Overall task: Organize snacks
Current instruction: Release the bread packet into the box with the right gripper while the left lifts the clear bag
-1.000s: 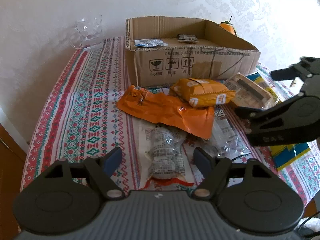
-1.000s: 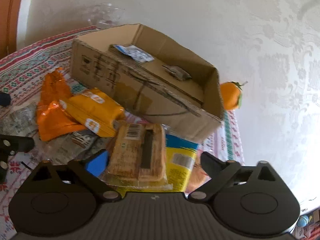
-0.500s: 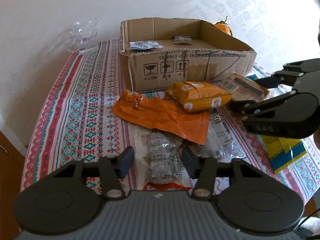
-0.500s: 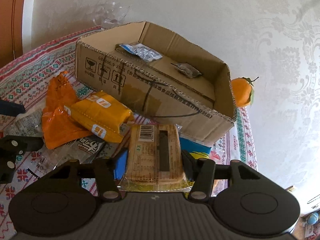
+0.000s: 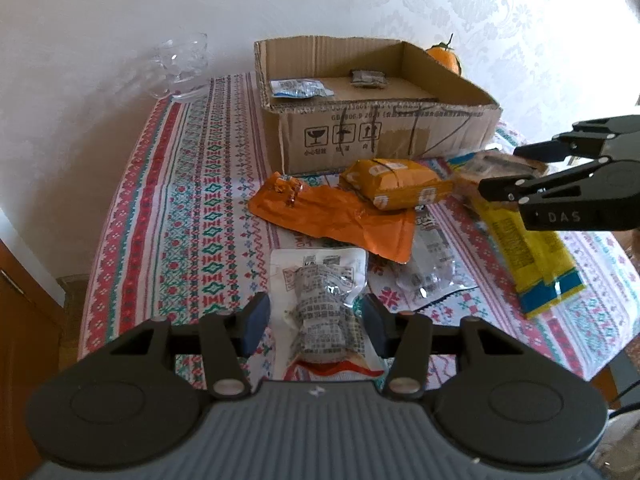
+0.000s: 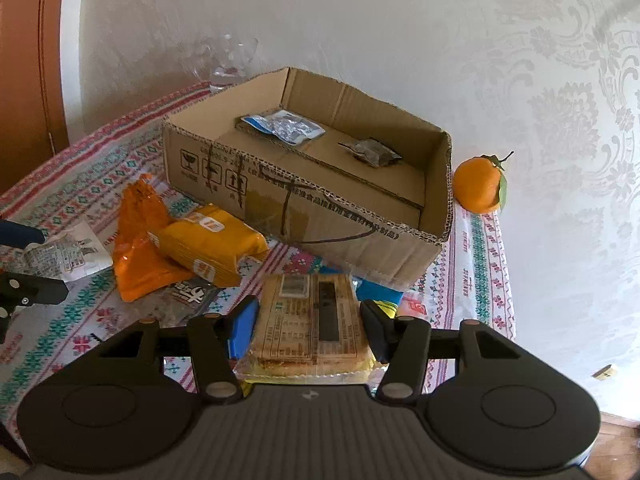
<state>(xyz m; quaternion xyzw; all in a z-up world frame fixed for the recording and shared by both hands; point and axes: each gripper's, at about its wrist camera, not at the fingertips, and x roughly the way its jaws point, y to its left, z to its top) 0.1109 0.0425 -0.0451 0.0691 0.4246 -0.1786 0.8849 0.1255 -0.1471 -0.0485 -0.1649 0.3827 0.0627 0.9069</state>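
My left gripper (image 5: 316, 322) is shut on a clear snack pack with grey print (image 5: 326, 304) and holds it above the patterned tablecloth (image 5: 180, 220). My right gripper (image 6: 308, 332) is shut on a tan cracker pack (image 6: 312, 320), lifted in front of the open cardboard box (image 6: 304, 216). The box holds a blue-and-silver packet (image 6: 282, 126) and a small dark packet (image 6: 370, 152). An orange puffed bag (image 5: 400, 188) lies on a flat orange wrapper (image 5: 340, 220) before the box. The right gripper also shows in the left wrist view (image 5: 516, 172).
A yellow-and-blue packet (image 5: 528, 256) and a clear dark-print packet (image 5: 432, 264) lie on the cloth at the right. A glass cup (image 5: 180, 68) stands at the back left. A tangerine (image 6: 478, 184) sits behind the box by the wall.
Both grippers have closed on their packs and lifted them; both cameras have risen and now look down more into the box.
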